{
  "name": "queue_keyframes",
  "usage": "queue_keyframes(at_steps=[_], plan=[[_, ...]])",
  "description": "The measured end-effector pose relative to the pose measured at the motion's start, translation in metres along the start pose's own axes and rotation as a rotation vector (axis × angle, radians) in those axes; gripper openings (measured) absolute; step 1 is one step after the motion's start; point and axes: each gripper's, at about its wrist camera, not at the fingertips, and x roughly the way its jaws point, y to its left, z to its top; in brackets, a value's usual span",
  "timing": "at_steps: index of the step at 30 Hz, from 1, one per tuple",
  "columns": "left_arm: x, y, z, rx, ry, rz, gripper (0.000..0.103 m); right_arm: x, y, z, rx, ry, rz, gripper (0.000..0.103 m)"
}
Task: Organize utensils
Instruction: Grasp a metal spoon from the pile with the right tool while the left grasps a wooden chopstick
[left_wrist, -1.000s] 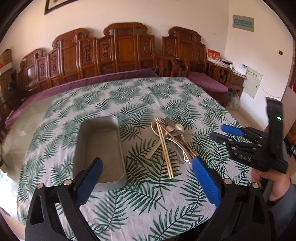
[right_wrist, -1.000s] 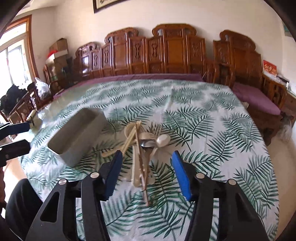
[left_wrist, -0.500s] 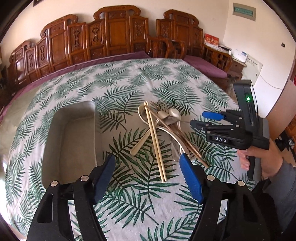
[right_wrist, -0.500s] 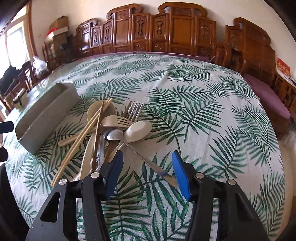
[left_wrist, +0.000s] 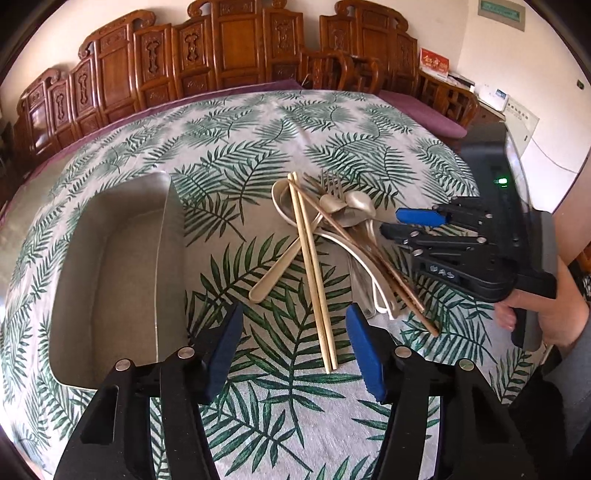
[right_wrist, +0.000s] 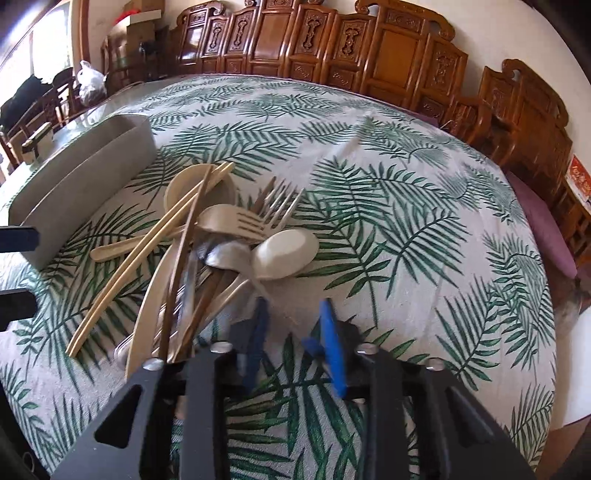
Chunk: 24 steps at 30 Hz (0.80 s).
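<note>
A pile of utensils (left_wrist: 332, 240) lies on the leaf-print tablecloth: beige chopsticks (left_wrist: 314, 273), spoons, forks and dark brown chopsticks. It also shows in the right wrist view (right_wrist: 207, 251). A grey rectangular tray (left_wrist: 110, 266) sits left of the pile, empty. My left gripper (left_wrist: 295, 350) is open and empty, just in front of the chopstick ends. My right gripper (right_wrist: 295, 339) hovers at the pile's right edge with its blue pads narrowed around a beige spoon's handle (right_wrist: 258, 284); motion blur hides whether they touch it.
The tray also shows at the left of the right wrist view (right_wrist: 85, 173). Carved wooden chairs (left_wrist: 236, 48) ring the far side of the table. The tablecloth (right_wrist: 424, 229) right of the pile is bare.
Both grippers have moved closer to the pile. My right gripper's fingers have narrowed a lot from wide open.
</note>
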Motion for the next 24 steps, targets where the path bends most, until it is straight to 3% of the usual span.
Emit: queue_keyframes(at_steps=[6, 13, 16, 20, 24], plan=[[0.012, -0.001, 0.002, -0.009, 0.018, -0.004, 0.054, -0.009, -0.003, -0.004, -0.003, 0.009, 0.038, 0.003], [0.026, -0.004, 0.002, -0.010, 0.038, -0.003, 0.047, -0.020, -0.027, -0.006, 0.118, -0.005, 0.082, 0.002], [0.033, -0.003, 0.001, -0.018, 0.053, -0.014, 0.037, -0.022, -0.035, -0.006, 0.170, -0.018, 0.089, 0.002], [0.041, 0.000, 0.001, -0.040, 0.074, -0.034, 0.023, -0.022, -0.032, -0.005, 0.168, -0.020, 0.087, 0.002], [0.045, -0.001, 0.001, -0.033, 0.075, -0.033, 0.023, -0.021, -0.026, -0.004, 0.151, -0.017, 0.081, 0.002]])
